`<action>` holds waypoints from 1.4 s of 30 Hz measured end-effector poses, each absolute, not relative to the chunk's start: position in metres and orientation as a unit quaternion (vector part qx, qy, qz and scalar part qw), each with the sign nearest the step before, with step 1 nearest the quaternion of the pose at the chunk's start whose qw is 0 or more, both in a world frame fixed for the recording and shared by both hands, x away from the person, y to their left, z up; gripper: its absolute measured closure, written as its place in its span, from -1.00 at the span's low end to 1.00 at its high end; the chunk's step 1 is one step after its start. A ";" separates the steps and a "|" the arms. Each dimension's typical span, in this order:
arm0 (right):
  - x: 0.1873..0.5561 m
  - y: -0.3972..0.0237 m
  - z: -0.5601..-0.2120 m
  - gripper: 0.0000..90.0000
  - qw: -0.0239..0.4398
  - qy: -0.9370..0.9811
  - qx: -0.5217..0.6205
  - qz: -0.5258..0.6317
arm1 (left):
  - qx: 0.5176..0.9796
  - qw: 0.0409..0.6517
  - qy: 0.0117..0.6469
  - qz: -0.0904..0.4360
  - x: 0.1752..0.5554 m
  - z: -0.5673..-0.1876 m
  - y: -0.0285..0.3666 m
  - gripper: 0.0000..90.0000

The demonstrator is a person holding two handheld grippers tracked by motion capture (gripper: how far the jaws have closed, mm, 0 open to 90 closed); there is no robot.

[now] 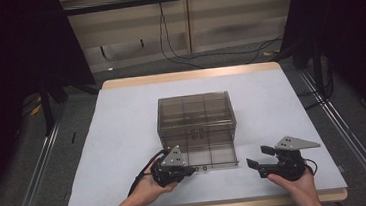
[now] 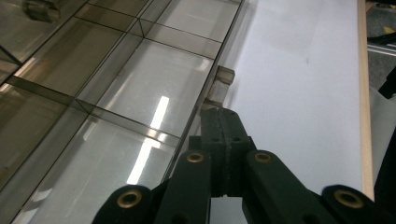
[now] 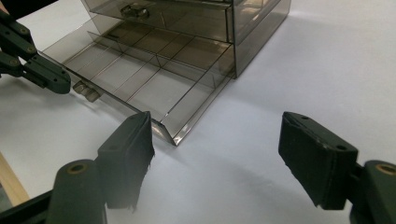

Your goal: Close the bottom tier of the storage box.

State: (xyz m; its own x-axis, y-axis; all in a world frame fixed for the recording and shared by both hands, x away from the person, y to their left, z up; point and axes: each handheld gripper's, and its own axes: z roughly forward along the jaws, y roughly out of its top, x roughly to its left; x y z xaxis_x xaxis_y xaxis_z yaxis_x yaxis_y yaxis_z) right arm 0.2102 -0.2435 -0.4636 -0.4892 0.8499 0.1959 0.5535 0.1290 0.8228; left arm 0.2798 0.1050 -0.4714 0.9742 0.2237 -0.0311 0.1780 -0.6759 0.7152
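A smoky see-through drawer box (image 1: 195, 113) stands mid-table. Its bottom drawer (image 1: 210, 156) is pulled out toward me, and its divided compartments look empty (image 3: 140, 70). My left gripper (image 1: 193, 170) is shut, its tips lying on the table right by the drawer's small front handle (image 2: 224, 77). The handle sits just beyond the closed jaws (image 2: 219, 113), not between them. From the right gripper view, the left gripper (image 3: 46, 77) shows beside that handle (image 3: 86, 91). My right gripper (image 1: 256, 156) rests open at the front right, nothing between its fingers (image 3: 217, 133), near the drawer's right front corner (image 3: 173, 137).
The white table top (image 1: 271, 105) has a wooden edge (image 1: 188, 75) at the far side and a near edge just under my hands. An upper drawer with its own handle (image 3: 133, 10) is pushed in. Cables (image 1: 176, 53) lie on the floor beyond; metal rails (image 1: 355, 143) run along both sides.
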 end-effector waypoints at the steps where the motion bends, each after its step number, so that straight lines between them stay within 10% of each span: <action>1: 0.210 -0.244 -0.464 -0.41 0.163 0.733 0.479 0.454 | 0.917 0.382 0.109 0.032 0.280 -0.471 0.105 1.00; 42: 0.212 -0.241 -0.464 -0.45 0.151 0.740 0.471 0.457 | 0.907 0.401 0.125 0.036 0.287 -0.470 0.096 1.00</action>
State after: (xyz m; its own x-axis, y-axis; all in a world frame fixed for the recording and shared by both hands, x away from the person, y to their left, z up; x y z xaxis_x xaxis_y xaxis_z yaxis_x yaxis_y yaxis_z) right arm 0.2117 -0.2406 -0.4644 -0.5111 0.8345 0.2059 0.5581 0.1400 0.8178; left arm 0.2868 0.0961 -0.4699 0.9660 0.2561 -0.0356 0.1987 -0.6471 0.7360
